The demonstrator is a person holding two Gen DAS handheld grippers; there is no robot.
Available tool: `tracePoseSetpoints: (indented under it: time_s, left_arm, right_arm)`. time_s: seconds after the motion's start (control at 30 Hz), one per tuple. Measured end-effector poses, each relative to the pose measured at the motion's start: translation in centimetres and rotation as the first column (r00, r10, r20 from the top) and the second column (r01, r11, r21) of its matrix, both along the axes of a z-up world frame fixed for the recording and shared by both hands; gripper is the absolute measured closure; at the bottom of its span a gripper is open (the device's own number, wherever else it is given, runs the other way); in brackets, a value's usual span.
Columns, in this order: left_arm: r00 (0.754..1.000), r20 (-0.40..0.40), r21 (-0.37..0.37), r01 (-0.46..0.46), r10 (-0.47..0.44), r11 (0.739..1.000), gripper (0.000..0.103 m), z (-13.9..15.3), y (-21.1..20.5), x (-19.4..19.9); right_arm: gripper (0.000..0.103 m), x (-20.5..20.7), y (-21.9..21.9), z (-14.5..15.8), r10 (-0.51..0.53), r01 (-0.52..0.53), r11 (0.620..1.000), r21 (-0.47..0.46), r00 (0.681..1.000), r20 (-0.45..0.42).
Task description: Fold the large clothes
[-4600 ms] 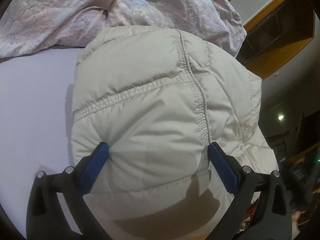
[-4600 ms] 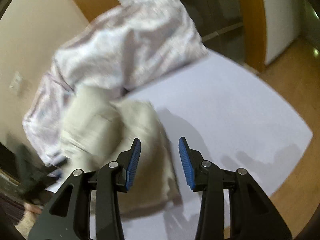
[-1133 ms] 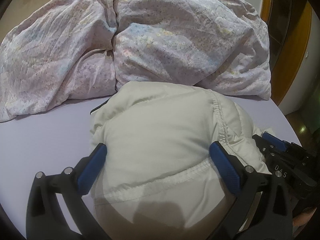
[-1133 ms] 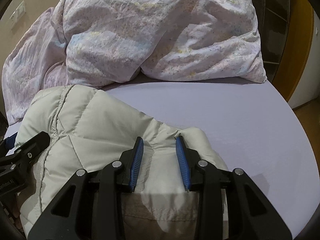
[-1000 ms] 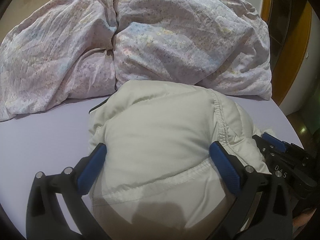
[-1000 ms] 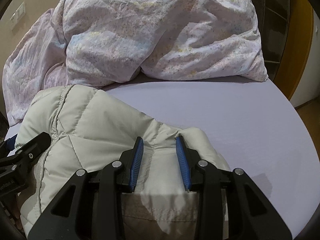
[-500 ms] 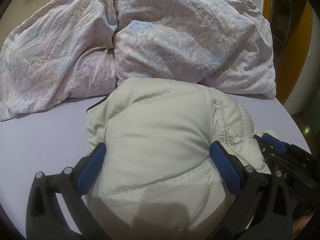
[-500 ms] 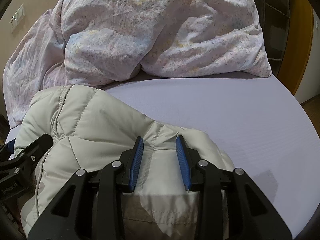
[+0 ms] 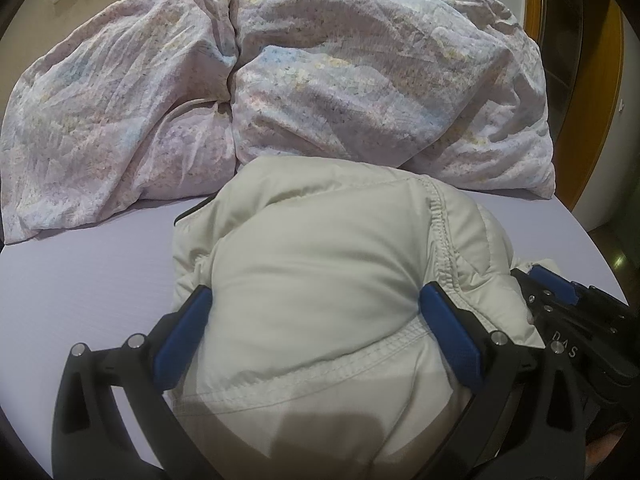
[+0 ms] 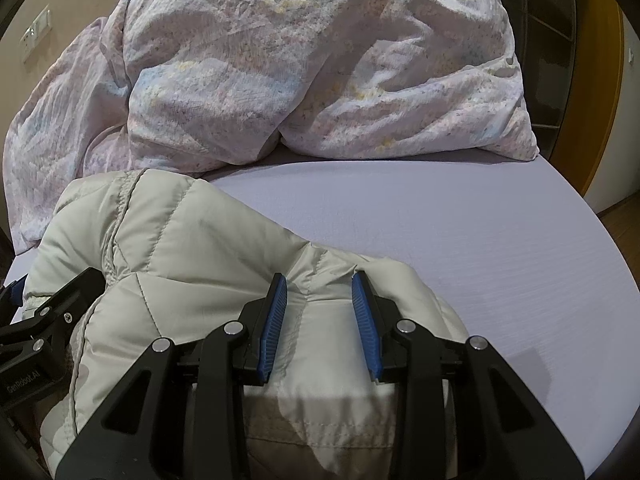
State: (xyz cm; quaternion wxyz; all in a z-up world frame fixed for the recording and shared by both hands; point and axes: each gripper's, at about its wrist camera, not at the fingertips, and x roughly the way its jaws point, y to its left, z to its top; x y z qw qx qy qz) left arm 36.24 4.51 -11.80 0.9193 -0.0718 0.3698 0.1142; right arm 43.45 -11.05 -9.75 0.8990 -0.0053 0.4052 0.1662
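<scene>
A cream puffer jacket lies bunched on the lilac bed sheet; it also shows in the right wrist view. My left gripper is spread wide, and a thick fold of the jacket fills the space between its blue pads. My right gripper has its jaws partly closed, squeezing a ridge of the jacket's right edge between its pads. The right gripper shows at the right in the left wrist view. The left gripper's black body shows at the left in the right wrist view.
A crumpled floral duvet is piled across the back of the bed, just behind the jacket, and shows in the right wrist view too. Bare sheet lies right of the jacket. A wooden door frame stands beyond the bed's right edge.
Both grippers have kept their hold over the last second. The views have crept forward a little toward the duvet, with the jacket carried along. 4.6 s ago the right gripper was empty.
</scene>
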Motion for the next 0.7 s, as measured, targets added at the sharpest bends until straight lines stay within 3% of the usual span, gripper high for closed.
tracePoseSetpoints:
  time_s: [0.7]
  left_arm:
    - [1.0,0.024,0.005,-0.012,0.012,1.0,0.002,-0.3,-0.19,-0.28]
  right_arm:
    - [0.067,0.04,-0.22,-0.23,-0.001,0.001,1.0,0.008,1.0,0.005]
